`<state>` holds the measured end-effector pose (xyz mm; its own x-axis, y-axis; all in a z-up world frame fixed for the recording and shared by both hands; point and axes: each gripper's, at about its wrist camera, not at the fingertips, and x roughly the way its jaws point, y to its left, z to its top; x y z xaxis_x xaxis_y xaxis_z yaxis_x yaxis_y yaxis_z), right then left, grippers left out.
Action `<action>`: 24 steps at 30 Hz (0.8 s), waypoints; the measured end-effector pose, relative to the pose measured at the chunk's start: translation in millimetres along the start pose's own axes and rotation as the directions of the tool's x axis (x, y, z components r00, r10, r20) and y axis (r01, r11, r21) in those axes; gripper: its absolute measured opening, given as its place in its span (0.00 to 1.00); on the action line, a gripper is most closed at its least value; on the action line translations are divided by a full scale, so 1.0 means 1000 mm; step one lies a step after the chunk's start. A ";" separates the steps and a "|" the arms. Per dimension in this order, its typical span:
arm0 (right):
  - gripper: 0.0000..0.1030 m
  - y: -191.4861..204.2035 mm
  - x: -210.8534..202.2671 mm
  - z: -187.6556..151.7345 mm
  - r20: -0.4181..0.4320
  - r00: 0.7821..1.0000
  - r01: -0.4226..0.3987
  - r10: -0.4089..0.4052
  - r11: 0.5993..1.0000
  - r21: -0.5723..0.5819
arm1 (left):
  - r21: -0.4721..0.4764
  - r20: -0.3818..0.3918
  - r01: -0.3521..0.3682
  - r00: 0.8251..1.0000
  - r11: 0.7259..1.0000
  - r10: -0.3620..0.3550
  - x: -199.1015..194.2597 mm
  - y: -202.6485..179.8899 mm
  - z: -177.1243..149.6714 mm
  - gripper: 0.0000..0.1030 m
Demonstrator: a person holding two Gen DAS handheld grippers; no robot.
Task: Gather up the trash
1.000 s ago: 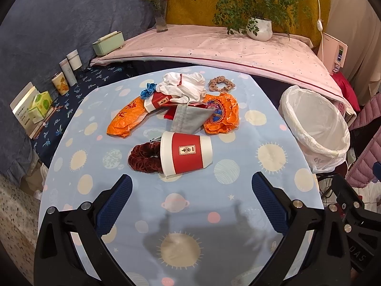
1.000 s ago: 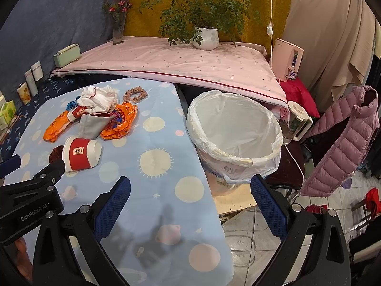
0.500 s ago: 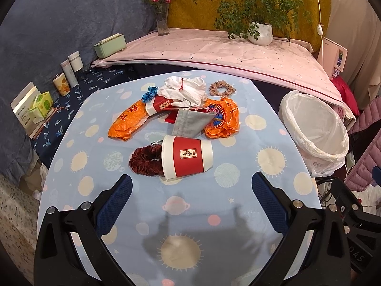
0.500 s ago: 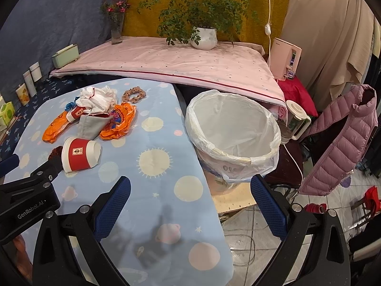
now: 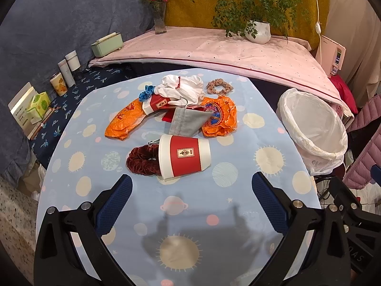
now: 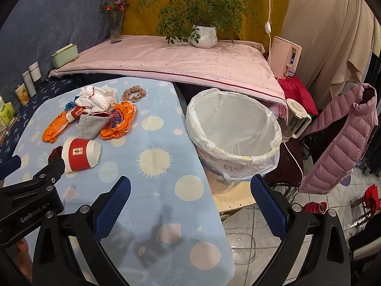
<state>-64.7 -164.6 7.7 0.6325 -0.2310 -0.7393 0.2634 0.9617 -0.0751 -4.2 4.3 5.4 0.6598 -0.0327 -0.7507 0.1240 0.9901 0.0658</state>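
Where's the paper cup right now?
In the left wrist view the paper cup lies on its side mid-table, just ahead of the open left gripper, touching the dark red scrunchie on its left.

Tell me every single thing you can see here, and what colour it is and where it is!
paper cup: 1, red and white, on its side, near middle of table
scrunchie: 1, dark red, left of cup, touching it
beige scrunchie: 1, far edge of table
orange wrappers: 2, in the pile behind the cup
grey pouch: 1, on the pile
white cloth: 1, back of pile
trash bin: 1, white liner, right of table
table: 1, light blue planet cloth
potted plant: 1, green, white pot, pink shelf
puffer jacket: 1, pink, far right
left gripper: 1, blue pads, open
right gripper: 1, blue pads, open
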 end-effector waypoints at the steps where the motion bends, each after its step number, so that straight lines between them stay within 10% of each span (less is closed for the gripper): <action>1: 0.94 0.000 0.000 0.000 -0.001 1.000 -0.002 0.002 1.000 0.000 | 0.001 -0.001 0.000 1.000 1.000 0.000 0.000 0.000 0.000 0.93; 24: 0.94 0.001 0.001 0.000 -0.003 1.000 0.004 -0.004 1.000 0.002 | 0.002 -0.003 0.003 1.000 1.000 -0.003 0.002 0.000 -0.004 0.93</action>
<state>-64.2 -164.2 6.5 0.6290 -0.2347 -0.7411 0.2676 0.9604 -0.0770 -5.8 5.1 1.9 0.6572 -0.0353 -0.7529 0.1276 0.9897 0.0650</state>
